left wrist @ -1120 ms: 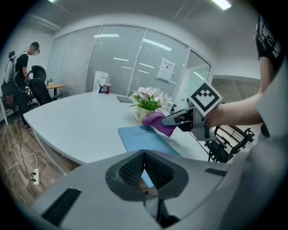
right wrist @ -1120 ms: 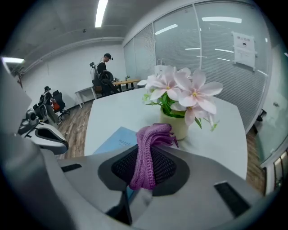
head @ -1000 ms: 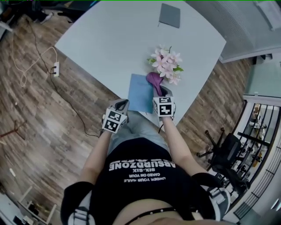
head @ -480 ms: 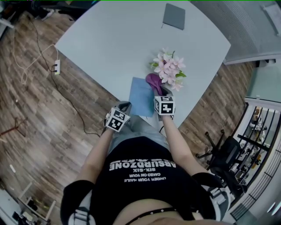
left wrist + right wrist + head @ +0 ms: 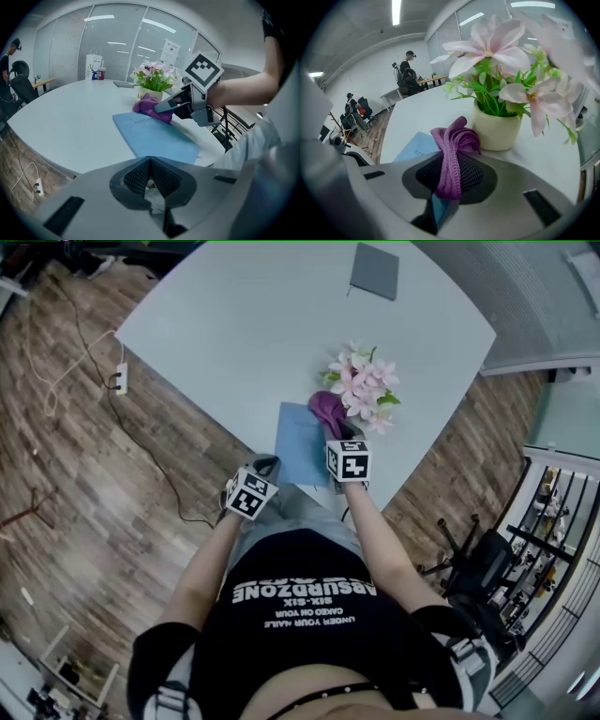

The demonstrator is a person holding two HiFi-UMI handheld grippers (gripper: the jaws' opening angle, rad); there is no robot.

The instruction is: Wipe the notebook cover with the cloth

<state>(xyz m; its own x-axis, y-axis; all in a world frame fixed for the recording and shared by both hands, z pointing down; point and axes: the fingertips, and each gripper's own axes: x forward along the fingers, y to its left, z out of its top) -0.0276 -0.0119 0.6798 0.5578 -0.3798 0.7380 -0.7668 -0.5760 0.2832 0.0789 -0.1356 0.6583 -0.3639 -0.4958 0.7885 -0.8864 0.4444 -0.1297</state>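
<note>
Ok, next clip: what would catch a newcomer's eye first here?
The purple cloth pinched in the right gripper, lying at the far end of the blue notebook near the table's front edge. Right behind it stands a pot of pink flowers. The left gripper hangs shut and empty, just short of the table edge beside the notebook.

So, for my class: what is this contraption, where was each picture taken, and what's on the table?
No robot here: a person holds a two-jaw tool in each hand. The head view looks down from a camera on the person's head; the two gripper views come from cameras riding on those tools. On the white table lie a blue notebook and a pot of pink flowers. The right hand-held gripper is shut on a purple cloth at the notebook's far end. The left hand-held gripper is shut and empty.
</note>
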